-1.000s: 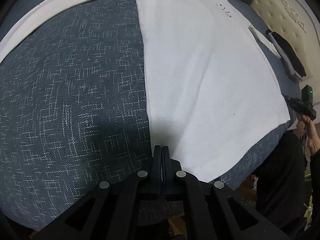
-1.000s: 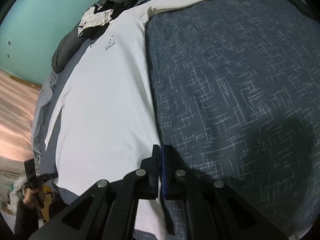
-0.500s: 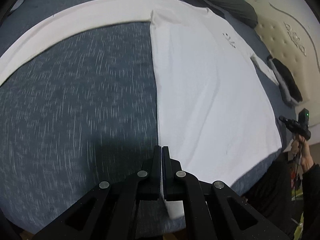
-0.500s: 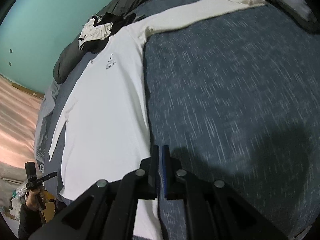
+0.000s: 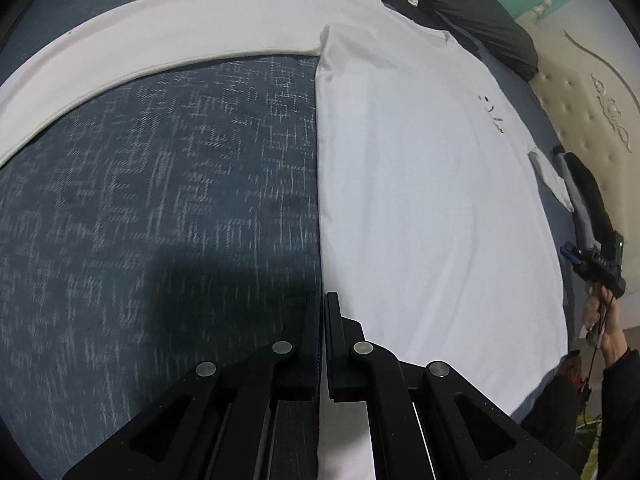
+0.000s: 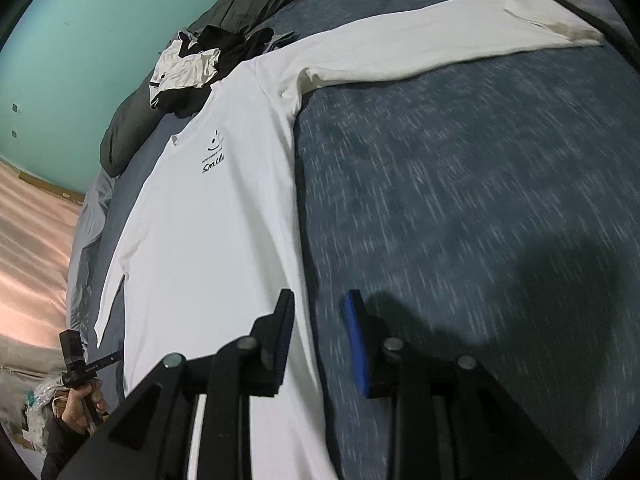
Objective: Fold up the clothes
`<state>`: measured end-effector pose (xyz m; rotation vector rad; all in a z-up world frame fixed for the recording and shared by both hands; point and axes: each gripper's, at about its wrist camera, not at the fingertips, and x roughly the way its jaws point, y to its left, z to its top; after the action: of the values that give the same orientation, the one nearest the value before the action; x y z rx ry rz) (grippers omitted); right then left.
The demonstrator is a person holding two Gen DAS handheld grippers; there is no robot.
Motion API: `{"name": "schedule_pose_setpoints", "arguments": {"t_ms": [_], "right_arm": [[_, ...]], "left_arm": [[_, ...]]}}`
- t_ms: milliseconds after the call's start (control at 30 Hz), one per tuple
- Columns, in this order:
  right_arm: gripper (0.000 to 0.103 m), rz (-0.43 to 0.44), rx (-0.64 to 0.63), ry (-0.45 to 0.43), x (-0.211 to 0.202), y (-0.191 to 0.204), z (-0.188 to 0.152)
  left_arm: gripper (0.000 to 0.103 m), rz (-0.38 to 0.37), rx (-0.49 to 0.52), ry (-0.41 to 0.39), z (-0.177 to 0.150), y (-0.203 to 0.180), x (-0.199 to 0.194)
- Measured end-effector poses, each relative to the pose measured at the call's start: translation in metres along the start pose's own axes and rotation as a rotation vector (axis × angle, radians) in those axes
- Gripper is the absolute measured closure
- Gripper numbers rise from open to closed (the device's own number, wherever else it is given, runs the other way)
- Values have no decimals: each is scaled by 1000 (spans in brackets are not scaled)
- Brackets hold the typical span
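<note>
Right gripper now parted, left gripper pinching shirt — flat

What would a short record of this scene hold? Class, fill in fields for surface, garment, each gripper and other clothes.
surface: dark blue patterned bed cover
garment: white long-sleeved shirt lying flat, sleeve stretched sideways
left gripper: shut on the shirt's hem corner
right gripper: open, fingers either side of the shirt's edge
other clothes: black and white pile near the collar
</note>
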<state>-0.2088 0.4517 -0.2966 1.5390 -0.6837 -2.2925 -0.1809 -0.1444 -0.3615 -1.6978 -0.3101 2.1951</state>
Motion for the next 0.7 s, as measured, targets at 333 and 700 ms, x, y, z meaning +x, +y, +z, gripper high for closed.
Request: {"name": "schedule_pose_setpoints", "arguments": {"t_ms": [333,700], "right_arm": [[97,4,-43,54,51,10,26],[101,2,-22,-13,39,-4,40]], "left_arm": [[101,4,16,20,6,-3,13],[101,2,25,15,2,-6,14]]}}
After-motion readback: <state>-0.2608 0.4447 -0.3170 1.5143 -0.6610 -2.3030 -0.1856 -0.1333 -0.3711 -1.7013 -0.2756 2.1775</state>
